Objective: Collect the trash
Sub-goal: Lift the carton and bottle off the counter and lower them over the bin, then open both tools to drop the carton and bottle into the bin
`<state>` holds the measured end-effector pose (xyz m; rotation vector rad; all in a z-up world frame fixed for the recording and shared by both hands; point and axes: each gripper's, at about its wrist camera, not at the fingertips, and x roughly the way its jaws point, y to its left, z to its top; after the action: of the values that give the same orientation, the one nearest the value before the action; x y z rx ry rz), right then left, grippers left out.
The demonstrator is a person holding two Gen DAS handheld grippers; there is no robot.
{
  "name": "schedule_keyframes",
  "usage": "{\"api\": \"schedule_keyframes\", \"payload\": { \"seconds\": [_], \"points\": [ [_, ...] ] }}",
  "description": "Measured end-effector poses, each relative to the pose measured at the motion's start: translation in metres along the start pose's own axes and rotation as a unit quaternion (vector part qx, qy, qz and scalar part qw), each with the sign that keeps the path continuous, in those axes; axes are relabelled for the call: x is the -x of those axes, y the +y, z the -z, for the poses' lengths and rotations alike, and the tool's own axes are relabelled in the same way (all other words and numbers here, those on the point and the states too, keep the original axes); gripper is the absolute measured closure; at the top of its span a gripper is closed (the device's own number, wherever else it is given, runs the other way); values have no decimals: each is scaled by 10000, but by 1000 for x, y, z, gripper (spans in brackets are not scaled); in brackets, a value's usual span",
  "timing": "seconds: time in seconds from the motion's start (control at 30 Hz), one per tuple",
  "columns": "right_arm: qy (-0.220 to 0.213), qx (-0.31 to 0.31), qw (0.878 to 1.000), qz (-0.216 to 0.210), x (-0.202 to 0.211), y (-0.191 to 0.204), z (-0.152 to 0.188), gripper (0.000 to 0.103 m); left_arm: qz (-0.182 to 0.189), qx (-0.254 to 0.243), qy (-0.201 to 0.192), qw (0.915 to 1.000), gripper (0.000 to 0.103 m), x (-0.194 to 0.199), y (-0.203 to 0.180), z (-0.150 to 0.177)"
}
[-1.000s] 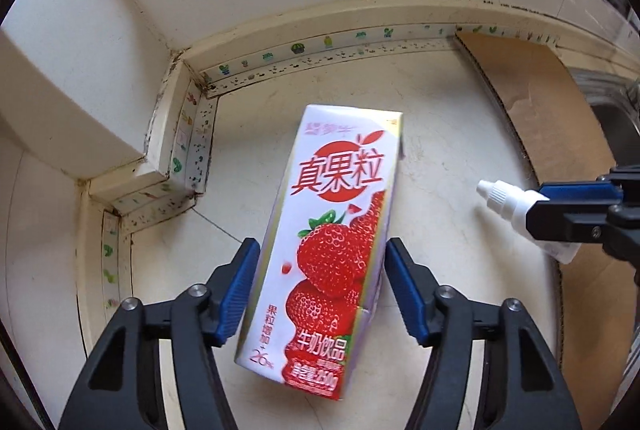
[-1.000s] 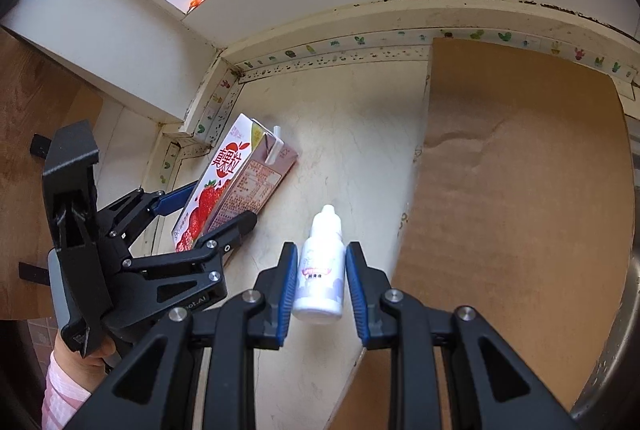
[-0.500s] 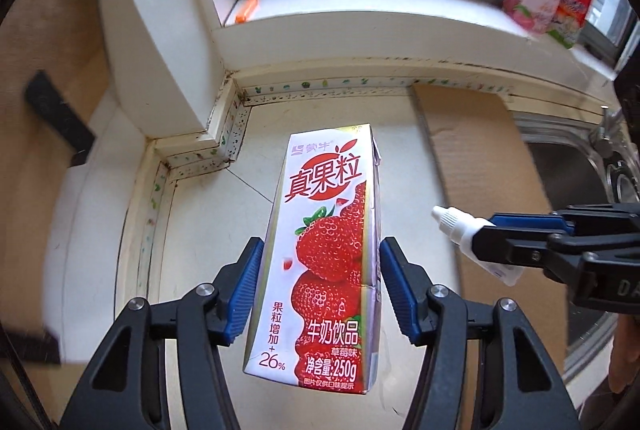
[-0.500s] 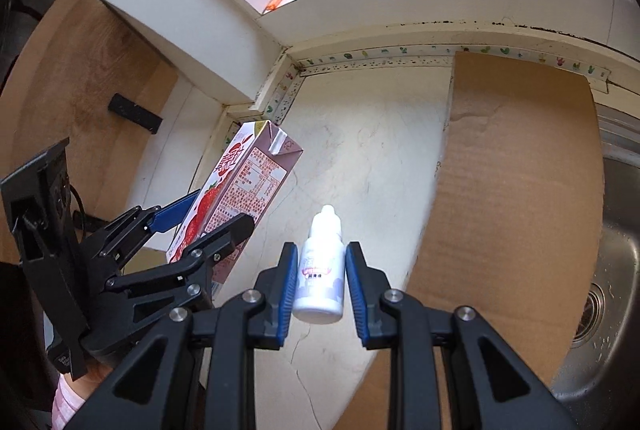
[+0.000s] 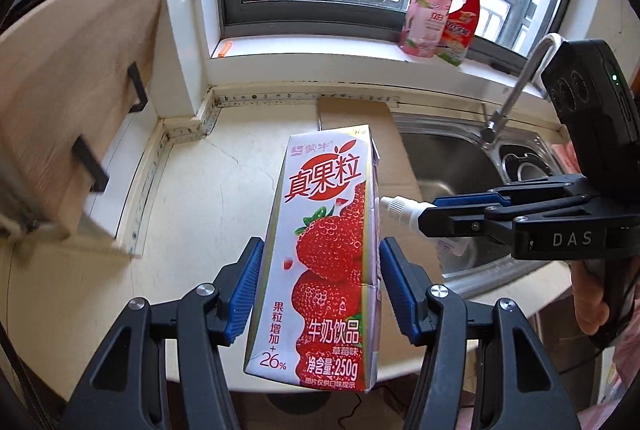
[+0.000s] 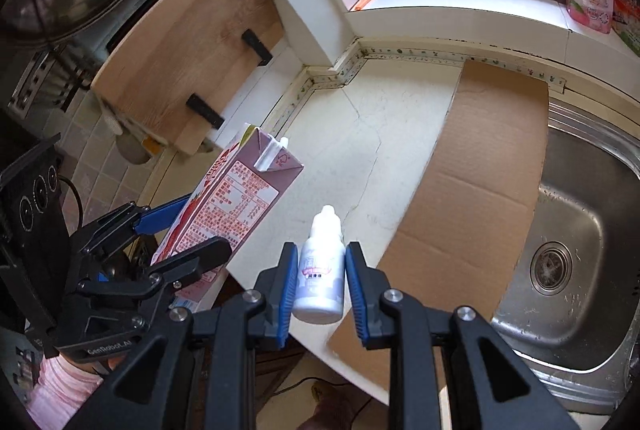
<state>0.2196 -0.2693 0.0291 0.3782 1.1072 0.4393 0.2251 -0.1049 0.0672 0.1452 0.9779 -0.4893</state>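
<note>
With the left gripper (image 5: 320,290) clamped on the carton (image 5: 328,254) and the right gripper (image 6: 320,290) on the dropper bottle (image 6: 320,282), both above the tabletop (image 6: 360,157) beside the sink (image 6: 580,230), keep the fingers squeezed and both items level until over a bin.

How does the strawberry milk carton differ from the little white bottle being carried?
The milk carton is a tall box with flat sides, printed with red strawberries; the dropper bottle is round, mostly white, with a narrow tip. The carton is far bigger, so the left tool stands wider around it than the right tool around the bottle. Both are lifted clear of the counter, each clamped between blue pads.
</note>
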Motion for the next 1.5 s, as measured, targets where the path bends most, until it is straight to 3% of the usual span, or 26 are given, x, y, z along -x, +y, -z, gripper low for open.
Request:
{"api": "schedule_keyframes", "payload": {
  "seconds": [0.3, 0.57, 0.73, 0.83, 1.03, 1.13, 1.4, 1.43, 1.5],
  "points": [
    [405, 495, 9974, -326, 18, 44, 77, 79, 248, 155, -128, 9995, 46, 81, -5, 92],
    [1038, 884, 9884, -671, -34, 66, 152, 79, 288, 593, 258, 9975, 46, 69, 2, 201],
    [1497, 1286, 9799, -284, -94, 68, 203, 79, 199, 1158, 753, 9902, 46, 24, 19, 274],
    [1679, 1294, 9770, -234, -132, 62, 225, 78, -139, 1324, 990, 9861, 46, -12, 29, 315],
    [1757, 1019, 9790, -174, -225, 27, 259, 78, -195, 1807, 1431, 9729, 46, -99, 59, 393],
    [1798, 965, 9790, -14, -272, 10, 277, 78, -144, 1993, 1581, 9670, 46, -148, 74, 425],
    [2017, 1062, 9730, 360, -392, -29, 326, 77, -205, 2035, 1880, 9606, 45, -259, 100, 479],
    [2037, 1108, 9720, 393, -404, -32, 331, 76, -197, 2015, 1932, 9600, 42, -272, 103, 485],
    [2069, 1168, 9700, 519, -425, -39, 339, 63, -237, 1908, 2072, 9592, 29, -290, 105, 496]
  ]
}}
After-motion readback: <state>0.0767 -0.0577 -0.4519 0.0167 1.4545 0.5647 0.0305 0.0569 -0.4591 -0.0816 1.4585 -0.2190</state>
